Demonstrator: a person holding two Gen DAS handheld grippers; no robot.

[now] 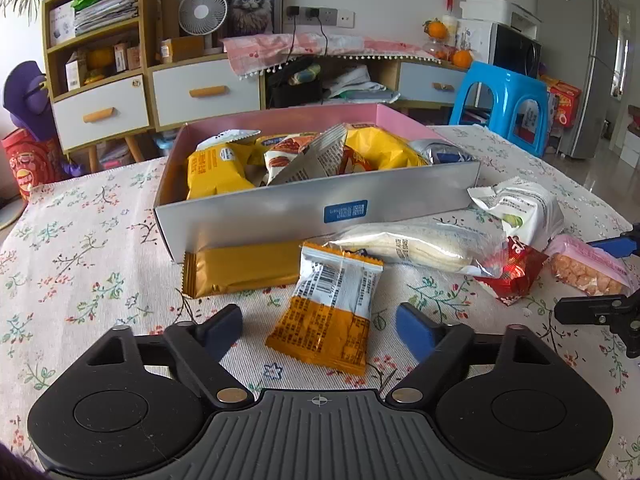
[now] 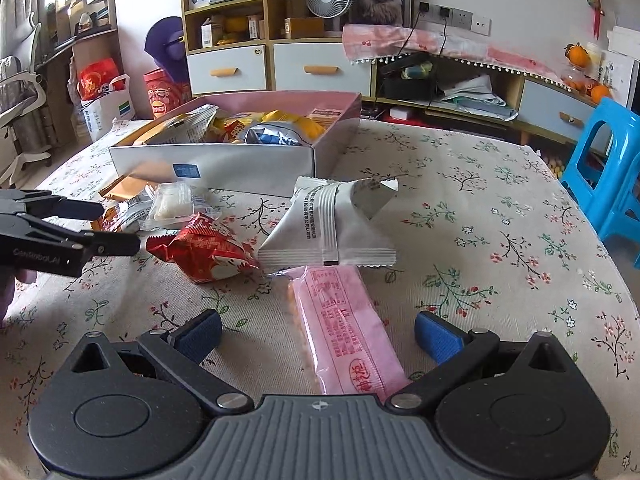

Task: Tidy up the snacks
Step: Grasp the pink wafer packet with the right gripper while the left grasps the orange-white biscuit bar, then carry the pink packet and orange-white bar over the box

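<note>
My left gripper (image 1: 320, 330) stands open around an orange-and-white snack packet (image 1: 332, 312) lying on the floral tablecloth; the pads do not touch it. Just beyond lie a gold packet (image 1: 240, 272), a long white packet (image 1: 420, 248) and a red packet (image 1: 516, 276). A silver box (image 1: 280, 212) with a pink inside holds several snacks. My right gripper (image 2: 319, 334) is open on either side of a pink packet (image 2: 344, 328), pads clear of it. A red packet (image 2: 204, 252) and a white pillow packet (image 2: 332, 228) lie ahead.
The left gripper (image 2: 100, 228) shows at the left edge of the right wrist view, near the red packet. A blue plastic stool (image 2: 604, 176) stands at the table's right. Cabinets and shelves (image 1: 120, 92) line the far wall. Bare tablecloth (image 2: 500, 220) stretches to the right.
</note>
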